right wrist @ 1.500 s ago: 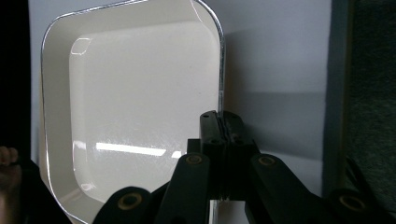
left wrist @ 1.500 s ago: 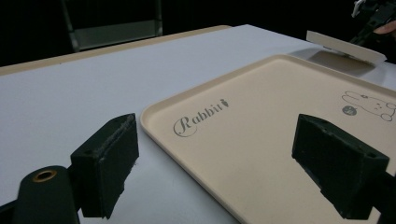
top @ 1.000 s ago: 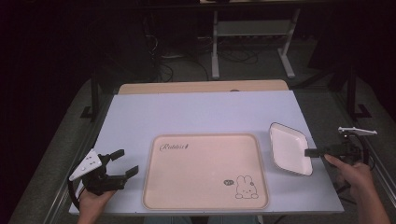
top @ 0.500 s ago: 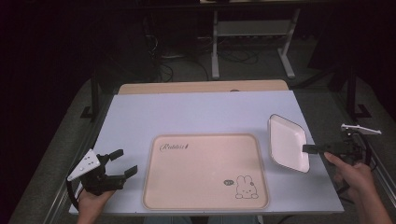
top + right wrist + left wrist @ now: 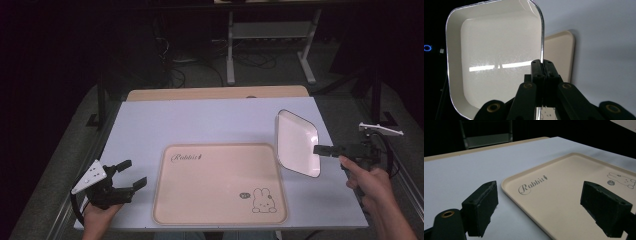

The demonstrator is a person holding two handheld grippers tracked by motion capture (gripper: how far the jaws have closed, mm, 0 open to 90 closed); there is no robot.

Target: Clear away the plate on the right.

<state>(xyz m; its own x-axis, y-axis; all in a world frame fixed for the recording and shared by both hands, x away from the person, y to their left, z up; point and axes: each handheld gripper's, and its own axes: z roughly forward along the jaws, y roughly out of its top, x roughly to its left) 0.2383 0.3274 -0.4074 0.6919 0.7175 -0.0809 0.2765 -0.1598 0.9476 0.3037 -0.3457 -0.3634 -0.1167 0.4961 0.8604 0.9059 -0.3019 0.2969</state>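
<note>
- Item, white square plate (image 5: 297, 143): we record it lifted clear of the counter (image 5: 210, 125), tipped up on edge with its hollow face turned toward the counter's left side. It has a dark, thin rim and rounded corners. In the right gripper view the plate (image 5: 496, 57) stands nearly vertical, its glossy inside catching a bright streak of light.
- Item, right hand-held gripper (image 5: 320, 149): we find its jaws pressed together on the plate's rim at the edge nearest the person's right hand (image 5: 367, 177). In the right gripper view the right hand-held gripper (image 5: 542, 67) pinches that thin rim between its two black pads.
- Item, left hand-held gripper (image 5: 131, 173): we list it at the counter's near left corner, held low in the person's left hand (image 5: 97, 216), jaws apart with nothing between them. In the left gripper view the left hand-held gripper (image 5: 539, 202) points across the corner of the tray.
- Item, beige tray (image 5: 220, 182): we note it flat on the counter, at the near middle, between the two hands. It carries the printed word "Rabbit" near its far left corner and a small rabbit drawing near its near right corner. The tray (image 5: 564, 197) holds nothing. The plate hangs just beyond the tray's right edge.
- Item, counter: pale lilac top with a tan strip along its far edge.
</note>
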